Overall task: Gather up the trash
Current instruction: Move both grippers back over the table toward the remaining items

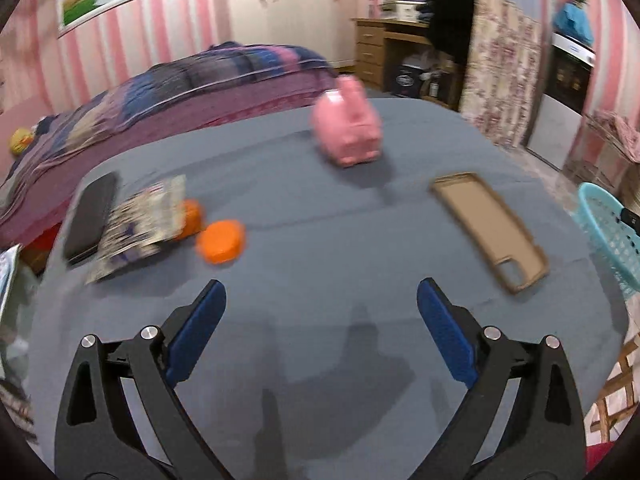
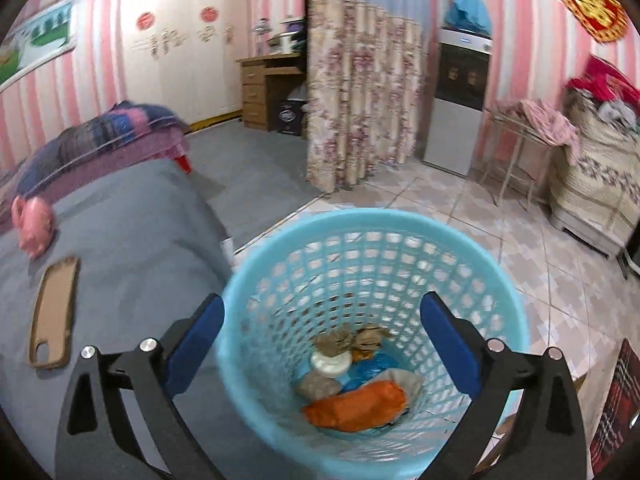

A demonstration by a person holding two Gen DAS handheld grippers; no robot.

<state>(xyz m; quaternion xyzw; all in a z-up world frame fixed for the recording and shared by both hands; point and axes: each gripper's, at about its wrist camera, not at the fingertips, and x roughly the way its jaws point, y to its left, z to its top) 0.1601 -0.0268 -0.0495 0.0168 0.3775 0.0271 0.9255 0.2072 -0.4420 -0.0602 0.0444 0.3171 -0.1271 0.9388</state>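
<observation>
- While both grippers stand spread wide with nothing between their blue pads, the stock reads as follows.
- Left gripper (image 1: 321, 294): jaws fully apart, empty, above the grey-covered surface (image 1: 320, 360).
- Orange lid (image 1: 221, 241): ahead and left of the left gripper, lying flat on the surface, near the left finger but apart from it.
- Printed wrapper (image 1: 140, 222): further left, touching a second orange piece (image 1: 192, 216) that it partly covers; blur hides what that piece is.
- Black case (image 1: 92, 216): just beside the wrapper, on its far left.
- Pink piggy bank (image 1: 347, 128): well ahead, centre, standing upright.
- Tan phone case (image 1: 490, 230): ahead and right, lying open side up, clear of the fingers.
- Right gripper (image 2: 322, 302): jaws fully apart, empty, directly over the blue basket (image 2: 516, 320), which stands on the tiled floor beside the surface.
- Basket contents: orange bag (image 2: 356, 406) nearest, a white round lid (image 2: 330, 364), crumpled brown paper (image 2: 336, 340), blue plastic (image 2: 372, 364).
</observation>
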